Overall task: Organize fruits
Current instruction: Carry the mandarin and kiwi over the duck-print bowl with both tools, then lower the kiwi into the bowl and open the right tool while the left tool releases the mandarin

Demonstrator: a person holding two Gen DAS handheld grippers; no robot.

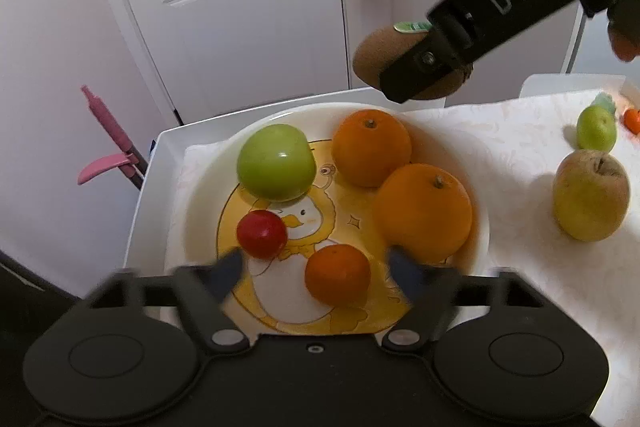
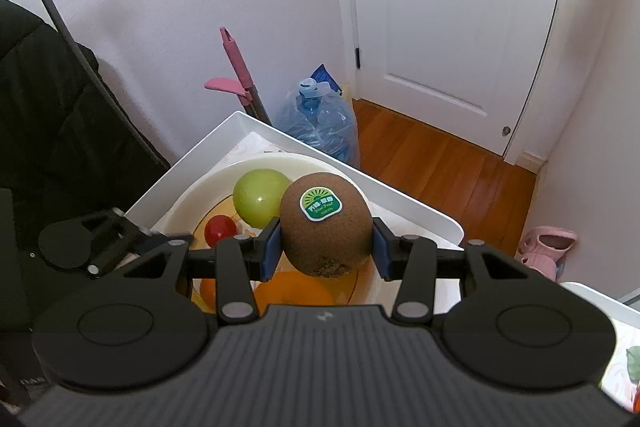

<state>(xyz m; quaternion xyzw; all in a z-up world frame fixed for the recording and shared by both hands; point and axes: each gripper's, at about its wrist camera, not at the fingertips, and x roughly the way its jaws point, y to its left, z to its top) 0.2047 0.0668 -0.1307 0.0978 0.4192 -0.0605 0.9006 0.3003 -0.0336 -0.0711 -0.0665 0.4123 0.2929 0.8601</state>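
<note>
Right gripper (image 2: 326,247) clamped on brown kiwi (image 2: 326,227), green sticker up, held above far rim of plate (image 1: 208,163). Left gripper (image 1: 316,267) spread wide, low over plate, small orange (image 1: 337,274) lying loose between blue pads (image 1: 228,273). On plate too: green apple (image 1: 276,163), red fruit (image 1: 262,233), two bigger oranges (image 1: 424,213). Off plate, on counter (image 1: 500,155): yellowish apple (image 1: 590,195), small green fruit (image 1: 596,129).

Even, soft indoor light fills both views. The green apple (image 1: 276,163) carries a small glare spot, and fruit cast faint shadows on the surface (image 1: 500,155). The left tongs (image 1: 316,271) are smeared by motion blur. Fisheye distortion bows the door (image 2: 448,27) edges.
</note>
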